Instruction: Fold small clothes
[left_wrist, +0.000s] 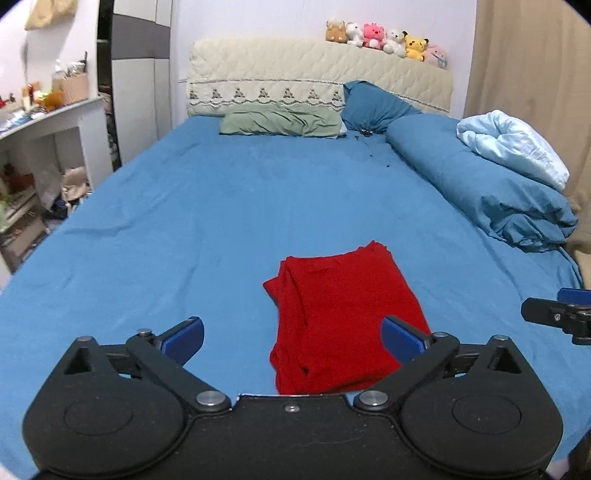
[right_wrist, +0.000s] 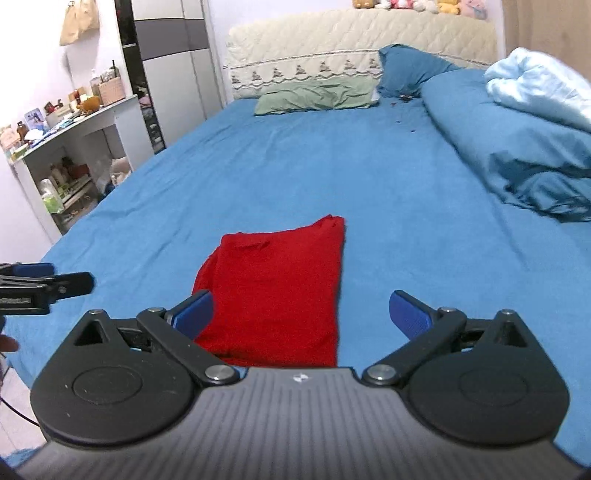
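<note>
One red garment (left_wrist: 343, 321) lay folded into rough rectangle on blue bedsheet (left_wrist: 184, 221), near bed's front edge. Left gripper (left_wrist: 291, 338) hovered over its near end, jaws spread wide, nothing held. Right gripper (right_wrist: 301, 314) likewise agape, empty, above garment's right edge. Green pillow (left_wrist: 280, 123) and rolled blue duvet (left_wrist: 480, 184) lay well apart, toward headboard (left_wrist: 317, 74).
</note>
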